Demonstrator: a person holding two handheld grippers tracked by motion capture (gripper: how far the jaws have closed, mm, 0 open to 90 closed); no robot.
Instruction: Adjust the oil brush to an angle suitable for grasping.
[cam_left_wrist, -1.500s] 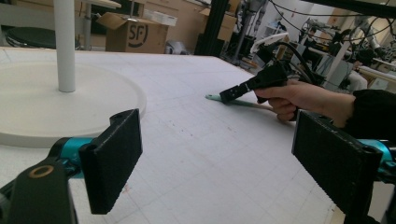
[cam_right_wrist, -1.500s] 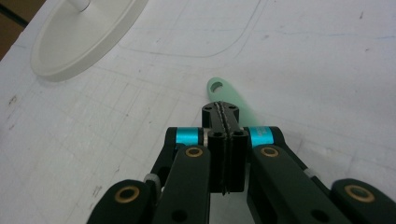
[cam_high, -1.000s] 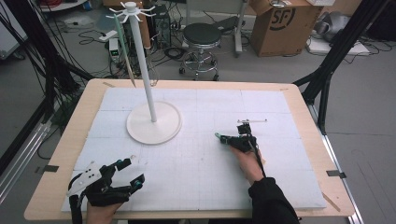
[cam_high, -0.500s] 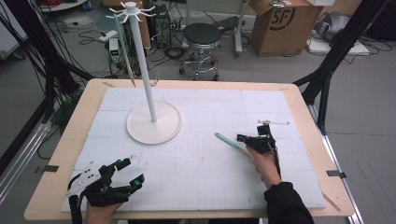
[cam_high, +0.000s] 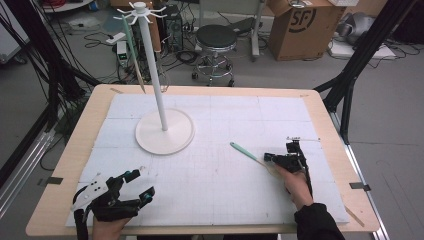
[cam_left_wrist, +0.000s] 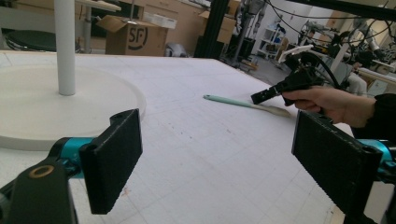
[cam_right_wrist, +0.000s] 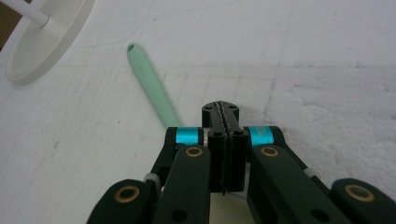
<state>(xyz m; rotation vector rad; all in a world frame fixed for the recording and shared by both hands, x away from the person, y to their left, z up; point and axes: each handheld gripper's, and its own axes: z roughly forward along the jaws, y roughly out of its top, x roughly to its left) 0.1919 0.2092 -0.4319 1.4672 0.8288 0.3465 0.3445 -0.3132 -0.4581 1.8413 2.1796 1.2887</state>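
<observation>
A mint-handled spatula (cam_high: 245, 151) (cam_left_wrist: 233, 101) (cam_right_wrist: 149, 79) lies flat on the white mat, right of centre, with its pale blade toward my right gripper. My right gripper (cam_high: 268, 158) (cam_left_wrist: 258, 97) (cam_right_wrist: 220, 109) is shut, its jaws pressed together with nothing between them, and its tip hovers at the blade end. The handle runs off under its left side. My left gripper (cam_high: 141, 184) (cam_left_wrist: 219, 154) rests open and empty at the front left. The white hook stand (cam_high: 165, 132) (cam_left_wrist: 46, 102) (cam_right_wrist: 42, 42) rises at the back left, and a second mint-handled utensil (cam_high: 131, 45) hangs from it.
The white gridded mat (cam_high: 215, 185) covers most of the wooden table (cam_high: 80, 150). Beyond the far edge stand a round stool (cam_high: 216, 37) and a cardboard box (cam_high: 300, 25). Black frame legs (cam_high: 350, 85) rise at the right.
My right gripper has slid right and a little nearer, uncovering more of the spatula handle. The spatula has kept its place. The left gripper has stayed still.
</observation>
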